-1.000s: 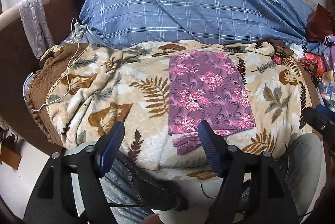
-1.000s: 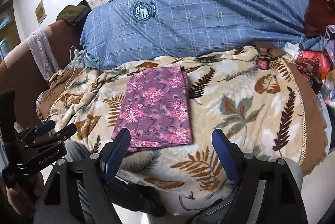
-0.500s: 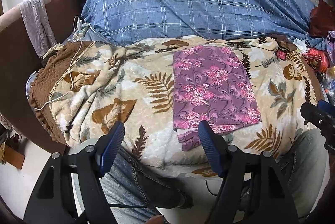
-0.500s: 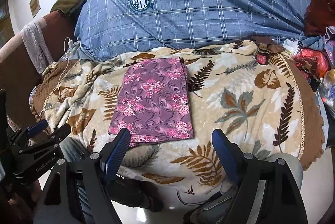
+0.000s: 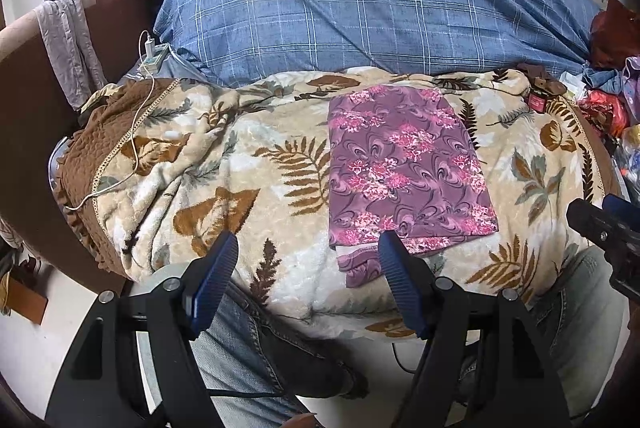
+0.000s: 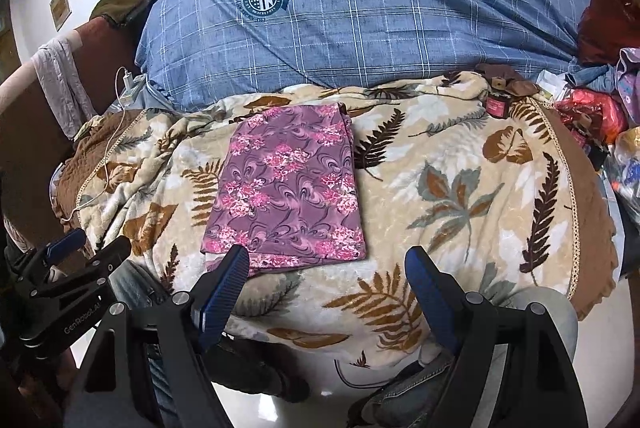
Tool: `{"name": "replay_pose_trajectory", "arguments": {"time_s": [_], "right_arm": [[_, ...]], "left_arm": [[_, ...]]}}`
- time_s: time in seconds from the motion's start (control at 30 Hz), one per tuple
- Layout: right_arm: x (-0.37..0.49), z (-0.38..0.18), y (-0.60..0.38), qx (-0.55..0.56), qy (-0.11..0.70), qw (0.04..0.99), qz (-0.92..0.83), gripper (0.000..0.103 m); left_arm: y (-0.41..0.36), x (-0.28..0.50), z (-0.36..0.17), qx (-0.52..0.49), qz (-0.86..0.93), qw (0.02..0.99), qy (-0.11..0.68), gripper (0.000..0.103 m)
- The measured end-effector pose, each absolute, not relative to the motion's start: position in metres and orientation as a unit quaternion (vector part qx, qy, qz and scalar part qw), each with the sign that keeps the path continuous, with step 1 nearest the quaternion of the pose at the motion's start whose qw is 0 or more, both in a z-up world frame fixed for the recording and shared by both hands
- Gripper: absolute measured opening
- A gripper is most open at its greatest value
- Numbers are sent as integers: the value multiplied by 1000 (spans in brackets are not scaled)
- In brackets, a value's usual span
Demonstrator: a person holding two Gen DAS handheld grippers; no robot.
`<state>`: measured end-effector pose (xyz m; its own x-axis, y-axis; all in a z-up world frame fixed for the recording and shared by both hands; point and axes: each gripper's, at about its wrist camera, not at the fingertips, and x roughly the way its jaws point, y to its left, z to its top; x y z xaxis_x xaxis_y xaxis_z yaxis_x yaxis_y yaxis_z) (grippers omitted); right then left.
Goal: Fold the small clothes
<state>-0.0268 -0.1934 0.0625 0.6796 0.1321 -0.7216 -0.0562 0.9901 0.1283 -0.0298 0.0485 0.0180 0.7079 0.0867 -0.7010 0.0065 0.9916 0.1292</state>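
The folded purple floral cloth [image 6: 286,193] lies flat on the leaf-patterned blanket [image 6: 452,195]. The right gripper [image 6: 326,268] hangs above the near edge, its fingers [image 6: 224,288] wide apart and holding nothing. The left gripper [image 6: 76,260] is at far left.

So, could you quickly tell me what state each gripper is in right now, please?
Left gripper: jaws open, holding nothing, above the near edge of the purple floral cloth.
Right gripper: jaws open, holding nothing.
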Motion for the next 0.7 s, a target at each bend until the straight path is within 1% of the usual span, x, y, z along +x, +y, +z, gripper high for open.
{"name": "replay_pose_trajectory", "arguments": {"time_s": [0.7], "right_arm": [[-25, 58, -191, 46, 405, 912, 48, 82]], "left_arm": [[48, -29, 15, 59, 21, 921, 383, 72]]}}
